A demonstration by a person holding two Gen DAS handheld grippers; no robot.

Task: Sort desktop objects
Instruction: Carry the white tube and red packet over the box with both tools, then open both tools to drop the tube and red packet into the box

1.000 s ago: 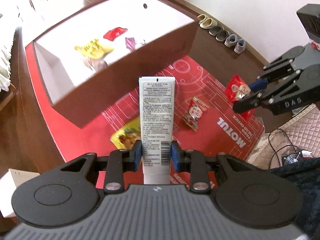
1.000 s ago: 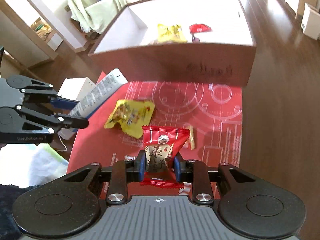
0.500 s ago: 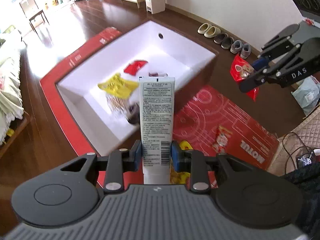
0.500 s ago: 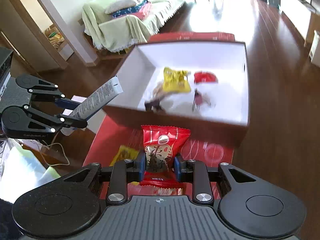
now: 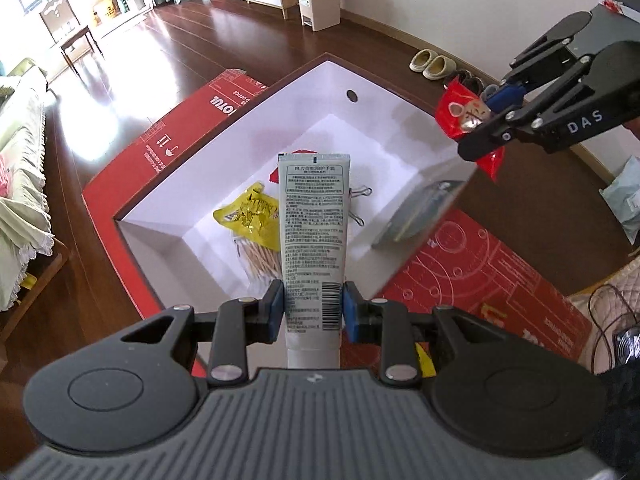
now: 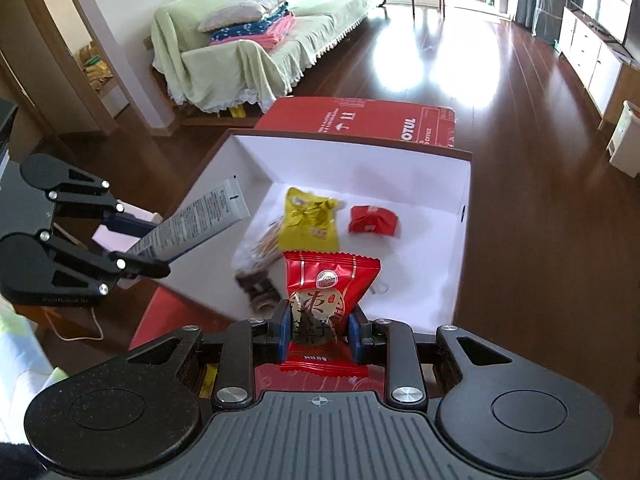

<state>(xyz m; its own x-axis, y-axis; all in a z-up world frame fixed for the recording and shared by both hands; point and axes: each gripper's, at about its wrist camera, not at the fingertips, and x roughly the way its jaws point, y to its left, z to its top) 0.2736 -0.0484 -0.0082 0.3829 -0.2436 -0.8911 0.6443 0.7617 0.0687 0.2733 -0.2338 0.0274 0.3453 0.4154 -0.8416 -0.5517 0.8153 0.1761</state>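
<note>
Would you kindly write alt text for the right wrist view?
The right gripper holds a red snack packet above a white-lined box containing a yellow packet and a red packet. At left, the left gripper holds a tube.

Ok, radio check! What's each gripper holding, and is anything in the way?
Left gripper shut on white tube. Right gripper shut on red snack packet. Both above the open white box. Nothing blocking.

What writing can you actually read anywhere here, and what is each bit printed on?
"DAS": on the right hand-held gripper, seen from the left wrist.
"OTUL" and "OFFICE": on the red cardboard, right wrist view.
White tube in the left hand-held gripper: dense print and barcode, too small to read.
Red snack packet: large characters, not legible.
Yellow packet: unreadable.
</note>
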